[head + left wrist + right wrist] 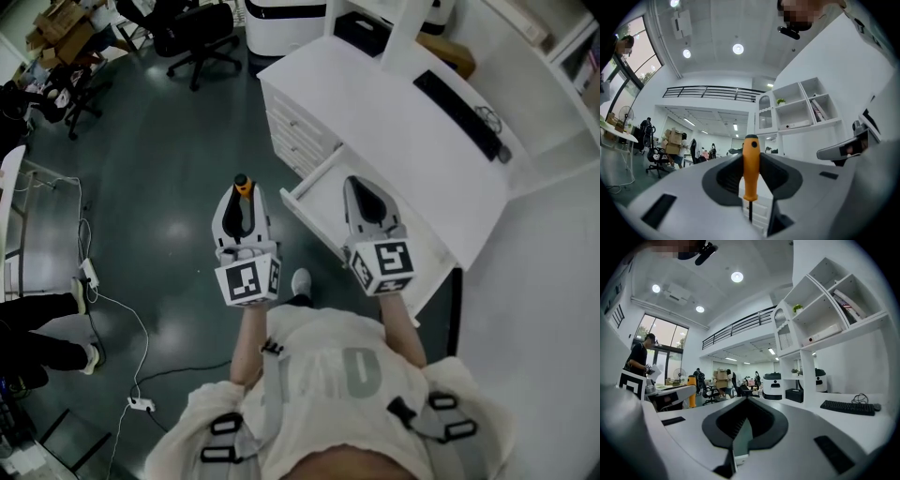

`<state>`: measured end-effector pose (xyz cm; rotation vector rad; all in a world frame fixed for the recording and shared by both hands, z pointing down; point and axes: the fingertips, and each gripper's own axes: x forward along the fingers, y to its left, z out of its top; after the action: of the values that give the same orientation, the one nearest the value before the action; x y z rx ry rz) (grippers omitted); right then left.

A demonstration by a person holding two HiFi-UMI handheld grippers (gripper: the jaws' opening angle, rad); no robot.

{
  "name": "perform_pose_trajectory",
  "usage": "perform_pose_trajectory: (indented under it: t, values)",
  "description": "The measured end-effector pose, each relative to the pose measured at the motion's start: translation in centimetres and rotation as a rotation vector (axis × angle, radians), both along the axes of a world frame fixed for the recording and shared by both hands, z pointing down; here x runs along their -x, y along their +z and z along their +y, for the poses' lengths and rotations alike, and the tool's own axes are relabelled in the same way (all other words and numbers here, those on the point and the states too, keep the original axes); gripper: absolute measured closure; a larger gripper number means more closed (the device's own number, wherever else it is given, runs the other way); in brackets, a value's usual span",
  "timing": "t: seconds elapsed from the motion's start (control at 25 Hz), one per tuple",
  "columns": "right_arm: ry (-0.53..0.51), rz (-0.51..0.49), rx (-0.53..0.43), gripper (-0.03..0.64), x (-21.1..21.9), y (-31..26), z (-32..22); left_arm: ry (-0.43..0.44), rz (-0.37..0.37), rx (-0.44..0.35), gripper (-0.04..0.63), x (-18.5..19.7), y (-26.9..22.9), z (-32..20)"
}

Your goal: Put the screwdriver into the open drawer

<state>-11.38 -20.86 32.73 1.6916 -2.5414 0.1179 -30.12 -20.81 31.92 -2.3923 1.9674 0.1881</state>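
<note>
The screwdriver [751, 168] has an orange handle and a thin dark shaft. It stands upright between the jaws of my left gripper [751, 161], handle end up, shaft pointing down. In the head view the left gripper [242, 194] hangs over the dark floor, just left of the open drawer [302, 208], and the screwdriver's [241, 184] orange top shows at its tips. The white drawer is pulled out from the desk. My right gripper [362, 187] hovers over the drawer's inside. In the right gripper view the right gripper [746, 401] has its pads meeting, with nothing between them.
The white desk [375, 103] carries a black keyboard [461, 114], with shut drawer fronts [292, 136] at its left end. Behind are a black office chair [195, 39] and cardboard boxes [58, 26]. Cables and a power strip [141, 404] lie on the floor. A person's legs [42, 323] are at left.
</note>
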Motion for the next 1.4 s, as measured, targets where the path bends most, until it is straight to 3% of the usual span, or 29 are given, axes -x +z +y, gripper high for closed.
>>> perform_pose_trajectory:
  t: [0.44,0.76,1.4]
  values:
    - [0.107,0.001,0.035,0.613,-1.7,1.2,-3.3,0.048,-0.032,0.001,0.486,-0.3,0.3,-3.9]
    - [0.039,0.002,-0.011,0.612,-1.8,0.5,-4.3,0.023,-0.046,0.01,0.486,-1.8,0.8,-3.7]
    - [-0.036,-0.036,-0.02,0.612,-2.6,0.5,-3.7,-0.042,-0.085,-0.054,0.486,-3.1,-1.6,-2.1]
